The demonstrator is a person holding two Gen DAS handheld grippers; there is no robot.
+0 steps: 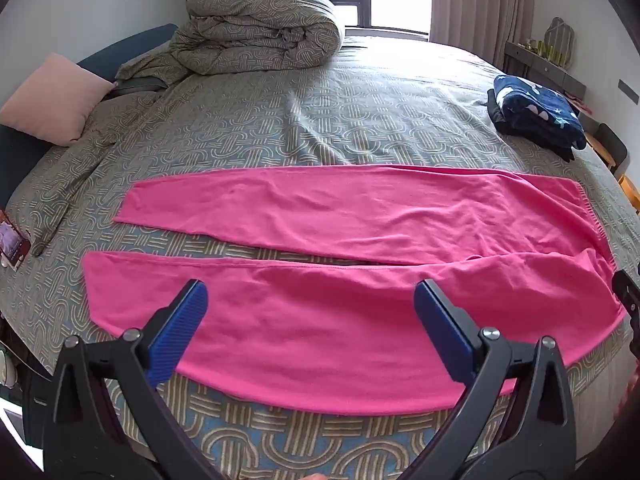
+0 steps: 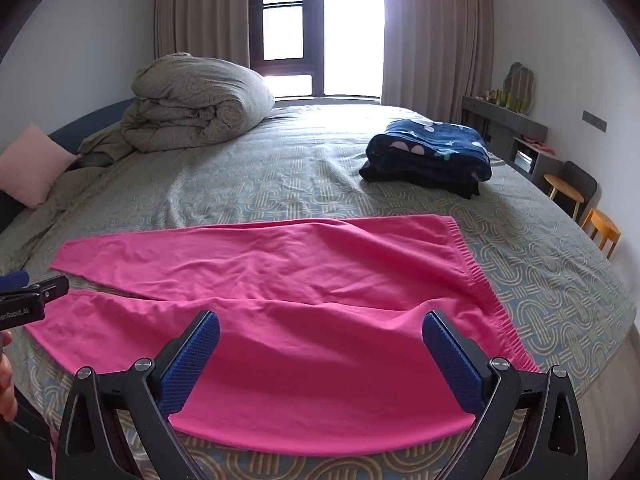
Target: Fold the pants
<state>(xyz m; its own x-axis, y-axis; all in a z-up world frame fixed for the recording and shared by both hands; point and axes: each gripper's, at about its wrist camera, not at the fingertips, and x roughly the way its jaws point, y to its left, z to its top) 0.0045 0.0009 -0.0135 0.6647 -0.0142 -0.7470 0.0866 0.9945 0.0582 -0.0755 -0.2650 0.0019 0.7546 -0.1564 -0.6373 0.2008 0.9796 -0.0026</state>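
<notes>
Left claw (image 1: 310, 312) is hanging wide open over the near leg of the pink pants (image 1: 340, 240), blue pads (image 1: 180, 332) spread apart, nothing between them. Can't tell if the tips are touching fabric.

Right claw (image 2: 320, 344) is also gaping wide, sitting over the hip area of the pants (image 2: 280, 280) near the waistband (image 2: 476, 280), gripping nothing.

Pants are lying flat along the near edge of the bed (image 1: 320, 120), both legs spread in a narrow V, cuffs pointing toward the left edge, waistband toward the right edge. Near leg is running right along the bed's near edge. Fabric is showing mild wrinkles.

Left claw's tip (image 2: 36, 288) is showing at the left border of the right wrist view, beside the leg cuffs.

Farther out: a folded navy blanket (image 2: 432, 152) is sitting toward the far right of the bed, well apart from the pants. A bundled duvet (image 1: 260, 24) is piled at the far left corner, with a pink pillow (image 1: 52, 98) at the left edge. A window (image 2: 320, 28) with curtains is glowing behind the bed.
</notes>
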